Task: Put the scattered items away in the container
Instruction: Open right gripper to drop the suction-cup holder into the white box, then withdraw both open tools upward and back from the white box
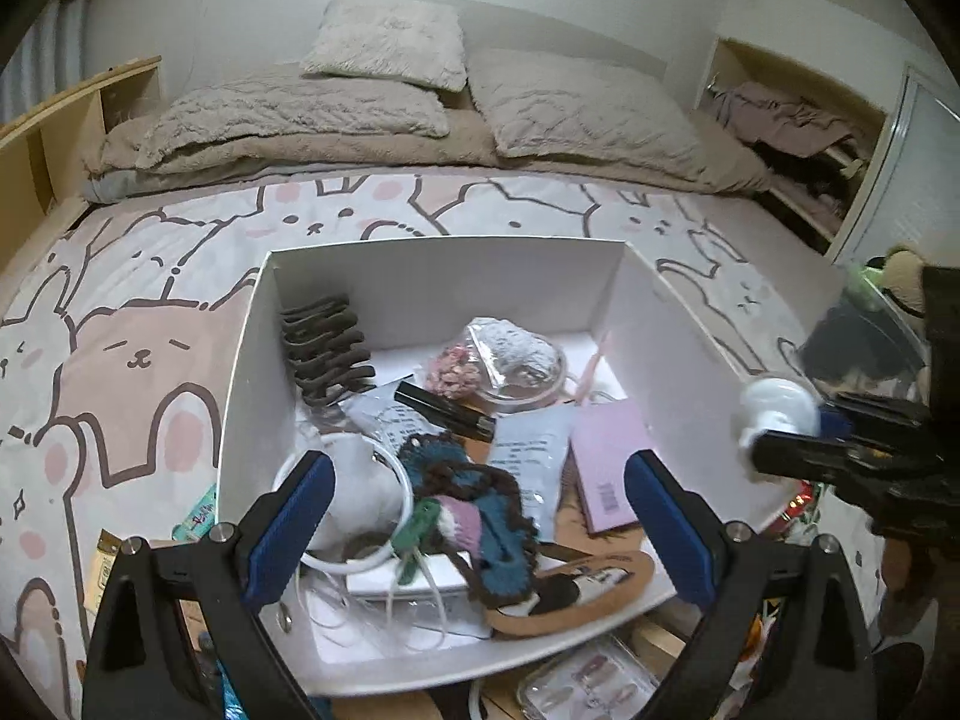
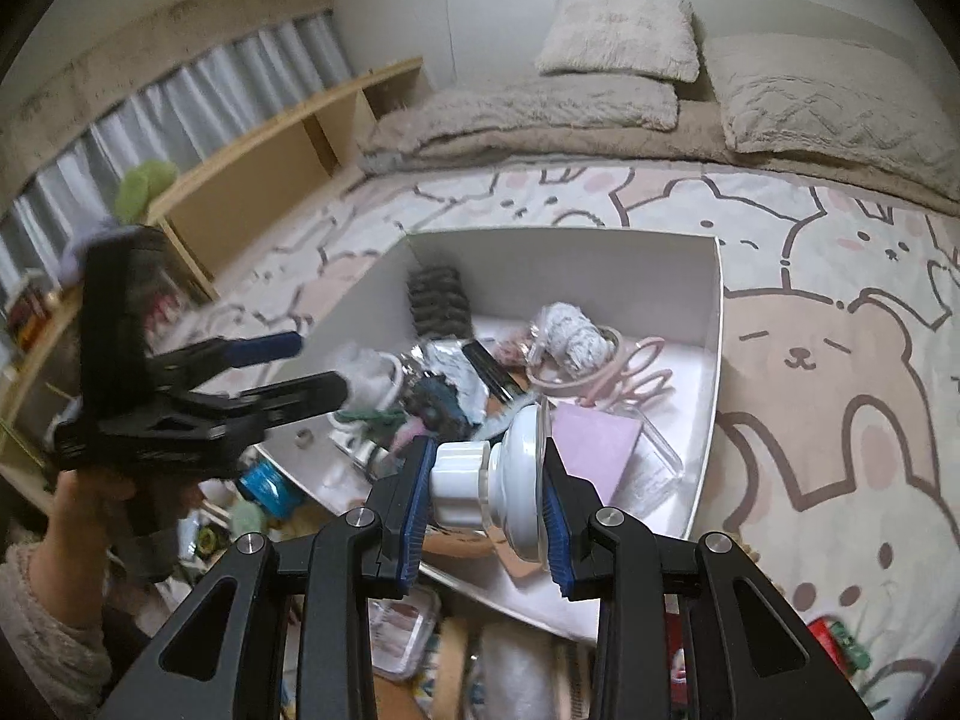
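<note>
Behind everything runs a bed [image 1: 420, 210] with a cartoon-animal sheet and beige pillows, and on it sits a white box [image 1: 690, 360] already full of odds and ends: a brown hair claw [image 1: 327, 348], a knitted piece [image 1: 480, 504], a pink booklet [image 1: 609, 468]. From the left wrist view, the left gripper [image 1: 480, 528] hangs over the box's near end with its jaws spread wide and nothing between them; off to the right, the right gripper [image 1: 774, 441] comes in at the box's right wall carrying a white knob [image 1: 777, 405]. From the right wrist view, the right gripper's jaws are clamped on that knob, a white screw-topped fitting on a clear disc, held over the box's near edge, with pink scissors [image 2: 630, 369] inside just beyond. More clutter lies outside the box below. The step in hand looks like the drop-in: I judge the next move is to carry the knob slightly farther over the open interior, then let the jaws part so it falls among the contents, not on the rim.
</note>
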A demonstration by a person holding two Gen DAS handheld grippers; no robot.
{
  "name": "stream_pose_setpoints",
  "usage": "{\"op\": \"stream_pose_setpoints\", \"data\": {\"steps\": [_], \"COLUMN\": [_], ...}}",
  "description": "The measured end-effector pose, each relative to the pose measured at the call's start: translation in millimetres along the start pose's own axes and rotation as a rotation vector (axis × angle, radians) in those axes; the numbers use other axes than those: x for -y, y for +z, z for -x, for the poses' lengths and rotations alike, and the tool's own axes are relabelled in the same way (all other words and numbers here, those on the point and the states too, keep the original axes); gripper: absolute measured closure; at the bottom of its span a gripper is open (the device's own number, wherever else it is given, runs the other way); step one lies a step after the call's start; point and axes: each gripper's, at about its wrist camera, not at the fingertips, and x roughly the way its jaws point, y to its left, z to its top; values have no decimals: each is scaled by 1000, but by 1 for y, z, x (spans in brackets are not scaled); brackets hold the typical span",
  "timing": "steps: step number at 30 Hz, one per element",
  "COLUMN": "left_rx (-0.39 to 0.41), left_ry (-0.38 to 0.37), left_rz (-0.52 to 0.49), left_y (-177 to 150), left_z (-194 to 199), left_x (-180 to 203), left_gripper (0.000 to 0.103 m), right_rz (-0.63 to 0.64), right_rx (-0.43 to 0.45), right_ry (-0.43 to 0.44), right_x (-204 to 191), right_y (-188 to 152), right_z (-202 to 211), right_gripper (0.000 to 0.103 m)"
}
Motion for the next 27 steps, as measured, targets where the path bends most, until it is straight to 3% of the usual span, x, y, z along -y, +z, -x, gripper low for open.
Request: {"op": "stream_pose_setpoints", "data": {"steps": [5, 13, 18, 27], "left_rx": [52, 97, 93, 100], "left_ry": [19, 16, 9, 15], "left_rz": [-48, -73, -57, -29], "left_y": [-13, -27, -32, -41], "left_z": [14, 30, 33, 45], "left_x": [9, 13, 11, 10], "left_gripper": [5, 5, 5, 5], "right_rz": [35, 45, 51, 50], "right_rx": [-96, -148, -138, -104], "right_ry": [-69, -142, -210, -223], "right_x": [-1, -3, -5, -9], "right_y": [-3, -6, -6, -7], "right_z": [-14, -16, -13, 6], "right_gripper": [69, 69, 69, 69]}}
